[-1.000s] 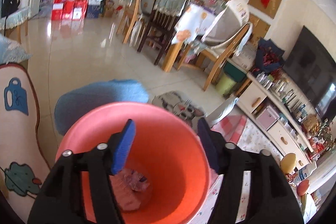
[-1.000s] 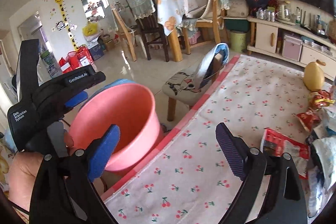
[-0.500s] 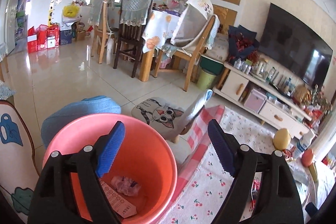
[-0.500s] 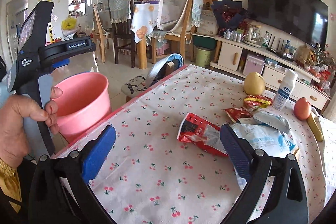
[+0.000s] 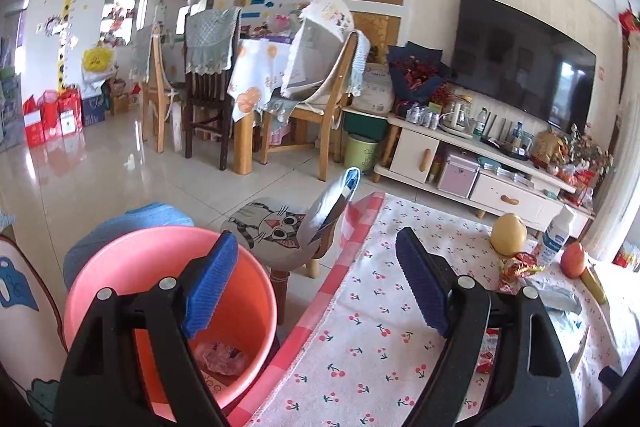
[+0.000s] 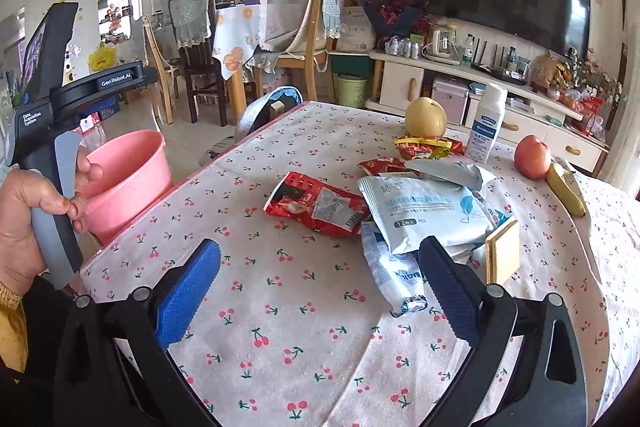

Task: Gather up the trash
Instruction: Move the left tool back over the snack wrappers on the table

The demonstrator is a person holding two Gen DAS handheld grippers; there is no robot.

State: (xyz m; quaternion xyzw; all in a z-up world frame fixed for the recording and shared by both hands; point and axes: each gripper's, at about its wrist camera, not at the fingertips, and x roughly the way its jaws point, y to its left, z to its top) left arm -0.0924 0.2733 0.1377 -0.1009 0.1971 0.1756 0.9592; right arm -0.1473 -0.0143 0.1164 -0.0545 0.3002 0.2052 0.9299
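Pink plastic bucket (image 5: 120, 267) on floor just beside table edge (image 5: 320, 311), crumpled wrapper inside, red snack bag (image 6: 316, 205) and white pouches (image 6: 424, 211) mid-table, bare cherry-print cloth before them, left gripper (image 5: 316, 291) jaws wide, just opened, empty, right gripper (image 6: 320, 291) jaws widest, empty.

A pink bucket (image 5: 120, 267) sits at eight o'clock. The tablecloth (image 6: 320, 307) is white, strewn with small red cherries, and edged in pink check. Toward one o'clock lie a red snack bag (image 6: 316, 205) and a white-and-blue pouch (image 6: 428, 211), then a yellow pear (image 6: 426, 117), a red apple (image 6: 532, 157) and a yellow banana (image 6: 566, 189). The pads (image 6: 186, 293) are blue.
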